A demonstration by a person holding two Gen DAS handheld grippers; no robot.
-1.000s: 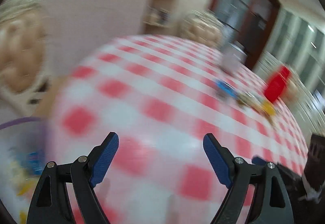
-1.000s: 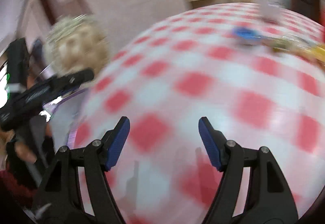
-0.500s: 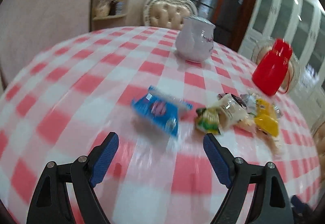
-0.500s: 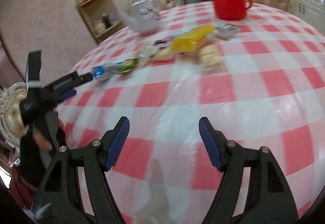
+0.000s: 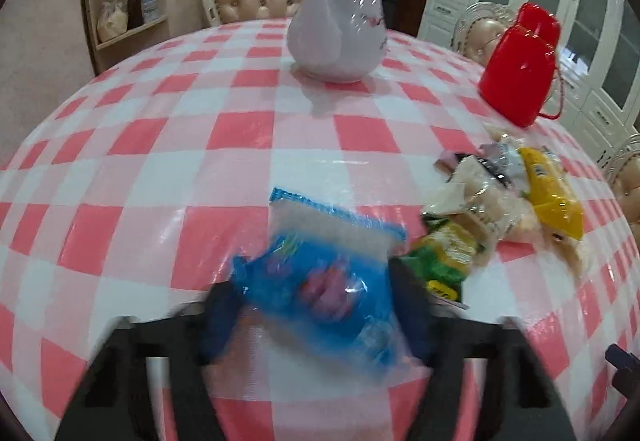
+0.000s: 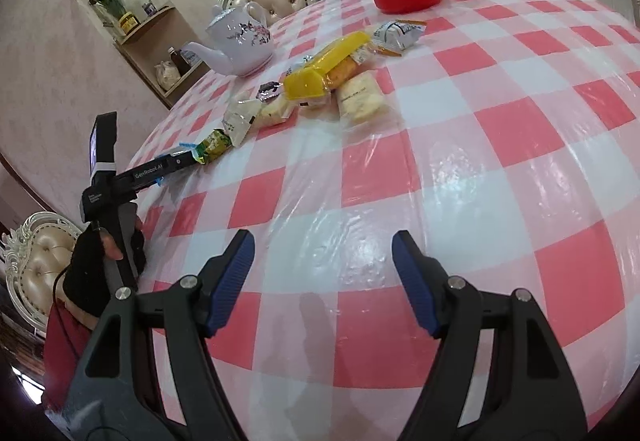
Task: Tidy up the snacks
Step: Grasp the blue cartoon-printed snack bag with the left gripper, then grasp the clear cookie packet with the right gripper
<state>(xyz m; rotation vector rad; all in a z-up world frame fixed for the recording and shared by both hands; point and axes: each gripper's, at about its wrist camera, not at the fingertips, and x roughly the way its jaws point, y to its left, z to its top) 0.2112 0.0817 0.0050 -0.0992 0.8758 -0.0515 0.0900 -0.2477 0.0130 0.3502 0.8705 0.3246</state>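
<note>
Left gripper (image 5: 316, 305) is closing its jaws around the blue snack packet (image 5: 320, 281), which lies between the blue pads on the checked tablecloth (image 5: 200, 129). The fingers are blurred, so I cannot tell whether the pads already press on the film.

Right gripper (image 6: 322, 281) hangs released over bare cloth, nothing between its jaws, well apart from the snacks.

The blue packet sits at the near end of a loose row of snacks: a green-and-yellow sachet (image 5: 444, 261) just beside it, then clear-wrapped biscuits (image 5: 480, 201) and a yellow packet (image 5: 552, 197). A white teapot (image 5: 336, 37) and a red flask (image 5: 520, 69) stand farther back.

The packet looks light, soft and crinkly, its glossy film likely to slip or buckle. A hold across the filled middle seems safer than one on the thin sealed edge, and a gentle squeeze should spare whatever brittle thing is inside.

Print on the blue packet is too smeared to read. In the right wrist view, the left tool's body bears "GenRobot.AI" (image 6: 150, 173). A gloved hand (image 6: 96, 261) holds that tool.
</note>
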